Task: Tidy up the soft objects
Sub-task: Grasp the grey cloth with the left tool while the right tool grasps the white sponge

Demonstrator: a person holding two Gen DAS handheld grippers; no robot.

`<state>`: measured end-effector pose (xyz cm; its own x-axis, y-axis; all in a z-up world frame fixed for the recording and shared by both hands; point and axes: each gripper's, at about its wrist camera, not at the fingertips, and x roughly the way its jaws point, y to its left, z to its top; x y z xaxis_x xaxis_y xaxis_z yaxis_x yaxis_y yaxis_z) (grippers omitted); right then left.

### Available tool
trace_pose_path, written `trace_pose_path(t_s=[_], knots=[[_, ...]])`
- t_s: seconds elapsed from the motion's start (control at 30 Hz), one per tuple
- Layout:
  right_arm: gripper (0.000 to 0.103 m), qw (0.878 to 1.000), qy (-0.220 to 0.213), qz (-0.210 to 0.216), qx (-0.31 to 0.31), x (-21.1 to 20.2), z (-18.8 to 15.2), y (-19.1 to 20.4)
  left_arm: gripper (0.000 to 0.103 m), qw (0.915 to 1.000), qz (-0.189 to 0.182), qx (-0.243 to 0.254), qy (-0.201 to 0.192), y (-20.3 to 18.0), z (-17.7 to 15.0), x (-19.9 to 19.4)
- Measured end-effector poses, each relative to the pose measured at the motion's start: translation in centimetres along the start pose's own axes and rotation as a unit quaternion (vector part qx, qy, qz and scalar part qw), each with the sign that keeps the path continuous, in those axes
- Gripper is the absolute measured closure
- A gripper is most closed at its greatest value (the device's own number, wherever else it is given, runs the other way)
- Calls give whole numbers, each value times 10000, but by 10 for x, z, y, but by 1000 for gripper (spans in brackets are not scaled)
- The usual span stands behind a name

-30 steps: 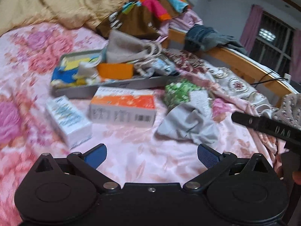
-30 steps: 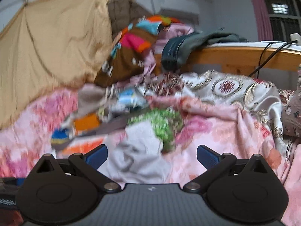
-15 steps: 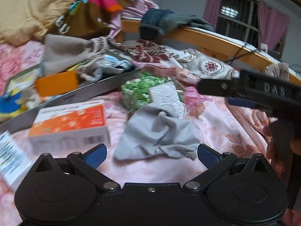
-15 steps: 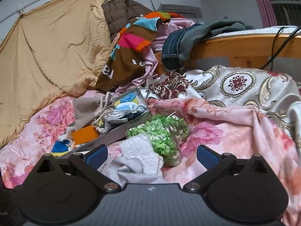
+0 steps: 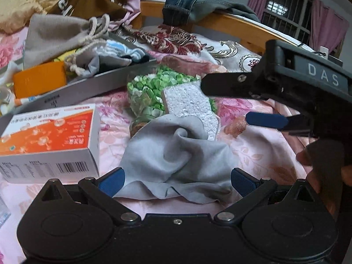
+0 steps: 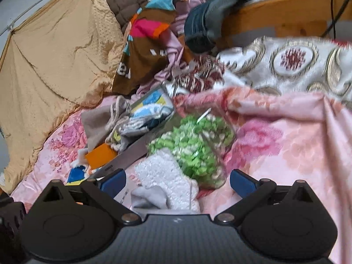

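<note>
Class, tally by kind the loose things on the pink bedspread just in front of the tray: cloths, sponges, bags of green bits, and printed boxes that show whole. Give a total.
Cloths: 1, the grey cloth
Sponges: 1, the white sponge
Bags of green bits: 1, the bag of green pieces
Boxes: 1, the orange and white box
Total: 4

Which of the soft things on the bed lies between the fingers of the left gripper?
The grey cloth: crumpled on the pink sheet, it lies between the open left gripper fingers. The white sponge and the drawstring pouch lie farther away.
</note>
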<state>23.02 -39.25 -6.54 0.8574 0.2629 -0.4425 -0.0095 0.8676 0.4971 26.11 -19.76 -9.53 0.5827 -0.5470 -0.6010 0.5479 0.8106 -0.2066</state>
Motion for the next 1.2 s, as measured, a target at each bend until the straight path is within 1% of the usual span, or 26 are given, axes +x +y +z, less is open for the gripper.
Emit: trace_pose_path(t_s=[0.07,0.17,0.27,0.43,0.53,0.63,0.7,0.73,0.8,0.83,0.9,0.93,0.97,1.0,1.03,1.1,1.2], knots=[[0,9998,66,133,90,3,-2,-2,1,10000,7,-42,-23,-1,0,2],[1,9994,184,196,213,6,-4,-4,1,9999,22,-129,-13,-1,0,3],[1,9977,359,435,367,11,-6,-7,1,9997,-26,-245,-15,0,0,2],[1,9956,496,692,395,16,-9,-7,1,9996,-123,-269,4,1,-2,1],[1,9930,510,941,491,14,-9,-7,5,9994,-168,-286,-3,4,-3,0],[3,9909,466,1161,497,9,-9,-5,15,9996,-141,-254,22,6,-4,-1],[5,9898,473,1268,449,7,-10,-2,25,9996,-118,-252,28,7,-5,-3],[6,9894,482,1309,415,6,-10,-1,27,9996,-110,-265,28,8,-5,-4],[10,9887,503,1379,298,4,-11,4,38,9994,-107,-318,35,10,-5,-6],[10,9883,511,1416,230,3,-12,8,41,9994,-102,-342,43,12,-5,-6],[11,9871,562,1499,108,2,-14,13,53,9992,-97,-377,64,14,-5,-8],[11,9865,593,1524,71,2,-16,16,56,9991,-111,-395,65,15,-5,-8],[11,9858,636,1555,34,2,-17,18,62,9990,-122,-418,68,16,-6,-9],[11,9851,682,1578,-12,3,-19,20,68,9990,-119,-434,66,17,-6,-10],[11,9846,726,1592,-67,3,-21,23,71,9989,-97,-451,53,18,-7,-11],[11,9842,766,1589,-152,3,-23,27,81,9985,-95,-546,40,21,-8,-13],[11,9870,633,1462,-216,-1,-24,29,88,9974,-123,-714,0,26,-10,-17]])
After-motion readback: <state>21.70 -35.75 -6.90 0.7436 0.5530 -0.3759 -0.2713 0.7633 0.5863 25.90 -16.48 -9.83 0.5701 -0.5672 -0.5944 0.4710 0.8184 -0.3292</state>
